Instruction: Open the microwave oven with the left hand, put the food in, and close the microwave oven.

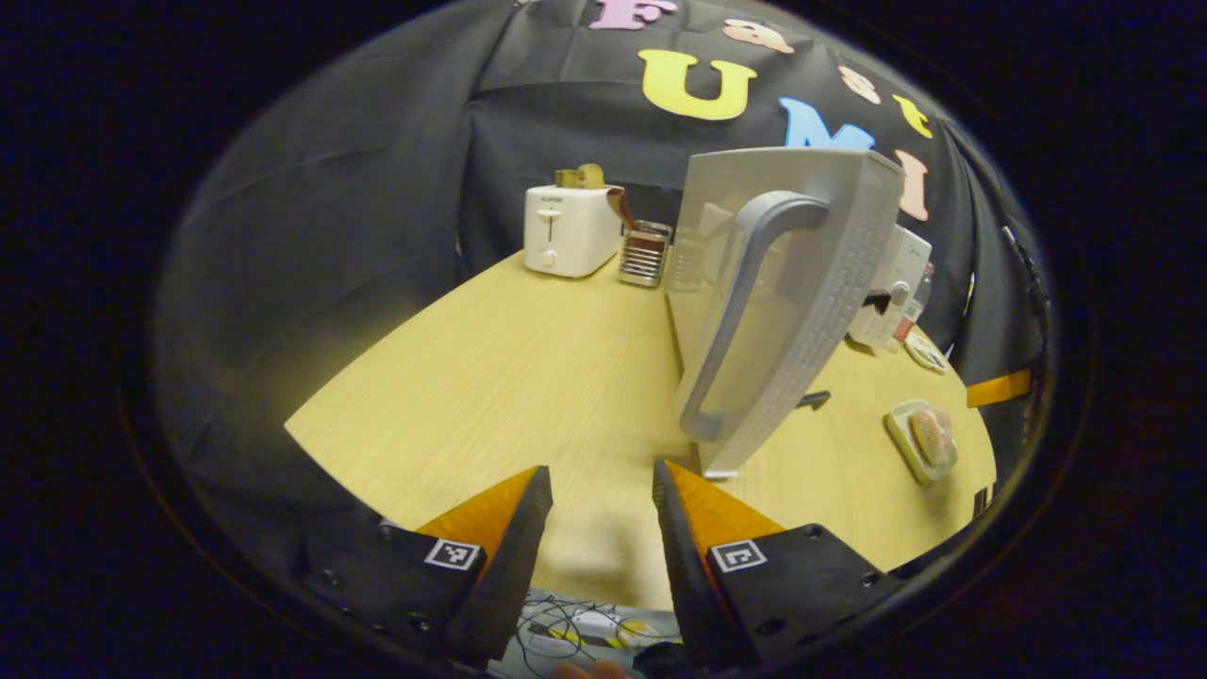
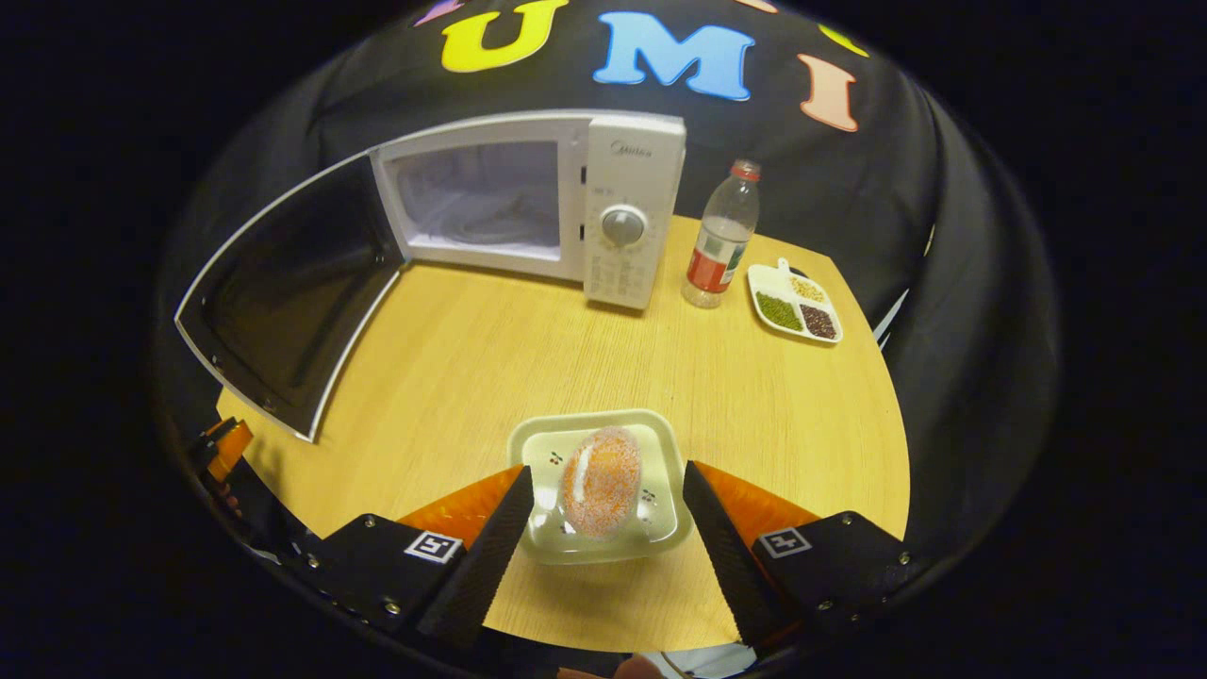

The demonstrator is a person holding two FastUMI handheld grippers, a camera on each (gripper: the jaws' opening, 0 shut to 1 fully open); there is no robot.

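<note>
The white microwave point(image 2: 622, 217) stands at the back of the table with its door point(image 2: 283, 292) swung wide open to the left; the cavity point(image 2: 481, 198) is lit and bare. A speckled orange bun point(image 2: 602, 486) lies on a pale square plate point(image 2: 660, 443) on the table. My right gripper point(image 2: 608, 470) is open and straddles that plate, one finger at each side edge. In the left gripper view the door's grey handle point(image 1: 745, 302) is just ahead and to the right of my open left gripper point(image 1: 601, 471), which holds nothing. The plate point(image 1: 907, 443) lies far right there.
A plastic bottle point(image 2: 721, 236) and a divided dish of beans point(image 2: 795, 304) stand right of the microwave. A white toaster point(image 1: 566, 231) and a metal rack point(image 1: 646, 253) sit at the table's far edge. The open door takes up the table's left side.
</note>
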